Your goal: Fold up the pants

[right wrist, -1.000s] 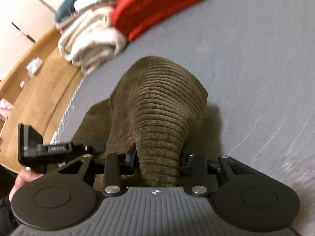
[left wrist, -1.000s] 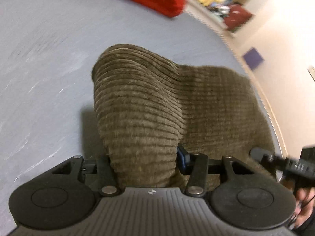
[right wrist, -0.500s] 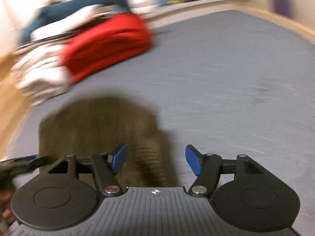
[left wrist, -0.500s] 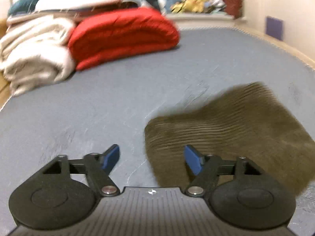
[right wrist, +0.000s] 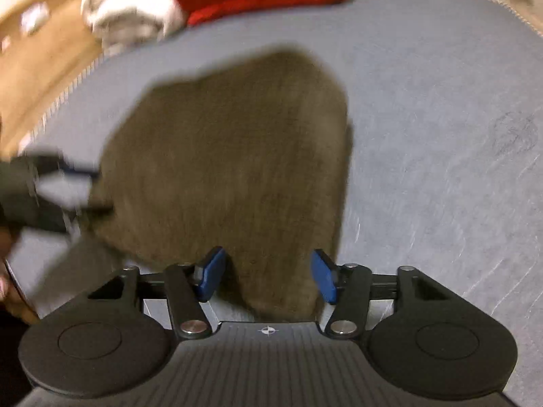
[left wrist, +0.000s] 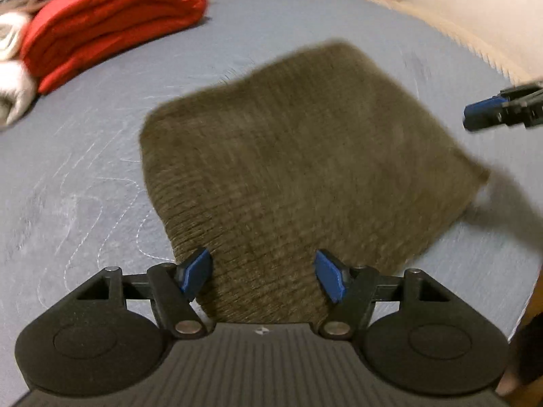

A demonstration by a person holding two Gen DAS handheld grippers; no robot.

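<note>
Left wrist view: the left claw (left wrist: 263, 276) stands released, its blue pads (left wrist: 195, 273) wide apart with the near edge of the pants (left wrist: 288, 156) lying between them but not pinched. A second ago those pads were clenched on a raised hump of the brown corduroy; now the cloth lies flat as a squarish folded bundle on the grey bed (left wrist: 85, 176) — just ahead of the claw. The right claw (left wrist: 499, 113) shows at the far right, clear of the fabric. A red folded blanket (left wrist: 108, 23) sits well beyond, to the left.

Right wrist view: the right claw (right wrist: 266, 276) has also let go; its jaws are closing a little, yet the pads do not press the pants (right wrist: 230, 156), whose near corner lies between them. The picture is blurred. The left claw (right wrist: 73, 186) appears at the bundle's left edge.

Judged from this, the fold has been laid down and released — the pants look folded, with perhaps only smoothing left.
</note>
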